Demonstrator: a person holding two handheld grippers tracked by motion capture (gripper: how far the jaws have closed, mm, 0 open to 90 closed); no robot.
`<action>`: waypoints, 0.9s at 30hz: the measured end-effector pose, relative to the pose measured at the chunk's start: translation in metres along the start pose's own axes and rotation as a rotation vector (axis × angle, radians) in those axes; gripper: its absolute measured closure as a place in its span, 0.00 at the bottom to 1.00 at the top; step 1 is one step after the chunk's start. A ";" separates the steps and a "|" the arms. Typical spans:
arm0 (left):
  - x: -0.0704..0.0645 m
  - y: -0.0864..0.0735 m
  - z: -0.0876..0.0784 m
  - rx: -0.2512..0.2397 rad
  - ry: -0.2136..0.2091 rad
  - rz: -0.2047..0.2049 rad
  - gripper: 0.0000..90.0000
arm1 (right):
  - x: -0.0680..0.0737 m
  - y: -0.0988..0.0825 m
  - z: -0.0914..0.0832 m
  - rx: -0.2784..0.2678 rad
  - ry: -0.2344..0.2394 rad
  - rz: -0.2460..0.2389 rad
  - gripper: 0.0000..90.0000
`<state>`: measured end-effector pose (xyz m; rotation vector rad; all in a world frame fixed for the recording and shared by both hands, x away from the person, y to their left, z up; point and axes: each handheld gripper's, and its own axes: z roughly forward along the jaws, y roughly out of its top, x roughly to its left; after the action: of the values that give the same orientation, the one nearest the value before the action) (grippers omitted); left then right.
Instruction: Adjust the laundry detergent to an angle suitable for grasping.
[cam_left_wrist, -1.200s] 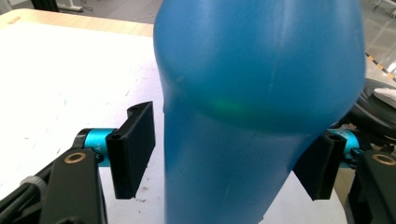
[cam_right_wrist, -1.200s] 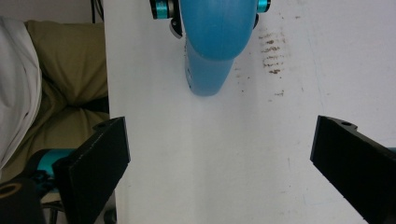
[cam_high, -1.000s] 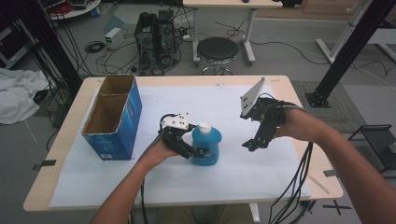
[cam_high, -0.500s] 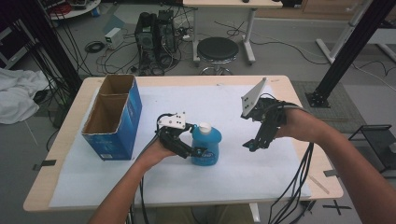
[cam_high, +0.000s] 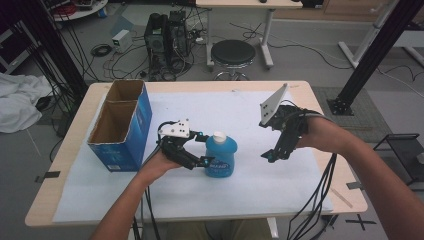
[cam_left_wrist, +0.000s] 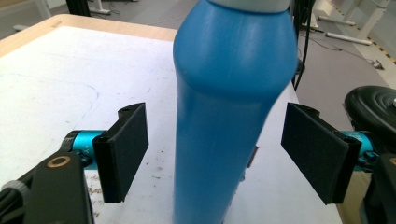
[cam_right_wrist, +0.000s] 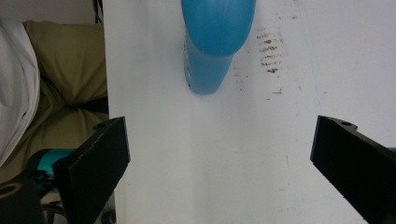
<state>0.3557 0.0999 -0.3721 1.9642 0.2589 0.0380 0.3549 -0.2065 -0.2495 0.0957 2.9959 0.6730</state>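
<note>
Blue plastic bottle (cam_high: 220, 157), white cap, upright

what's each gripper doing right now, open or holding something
Left gripper: open, jaws either side of the blue bottle with gaps, not gripping.
Right gripper: open, empty, above the table.

High view overhead; both tongs views close, sharing the bottle (cam_high: 221, 155).

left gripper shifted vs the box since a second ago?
Barely: the left gripper sits about as far from the blue box as before, jaws astride the blue bottle, not pressing.
</note>
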 end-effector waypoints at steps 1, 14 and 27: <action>-0.001 0.000 -0.003 -0.002 0.003 -0.001 0.26 | 0.000 0.000 0.000 -0.003 0.000 0.001 0.04; -0.006 0.014 -0.036 0.064 0.116 -0.052 0.26 | 0.002 -0.006 0.000 -0.018 -0.001 0.001 0.04; -0.006 0.033 -0.057 0.260 0.227 -0.051 0.10 | 0.003 -0.008 0.001 -0.022 0.004 -0.011 0.04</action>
<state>0.3473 0.1379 -0.3183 2.2123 0.4826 0.2034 0.3512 -0.2132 -0.2536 0.0762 2.9893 0.7059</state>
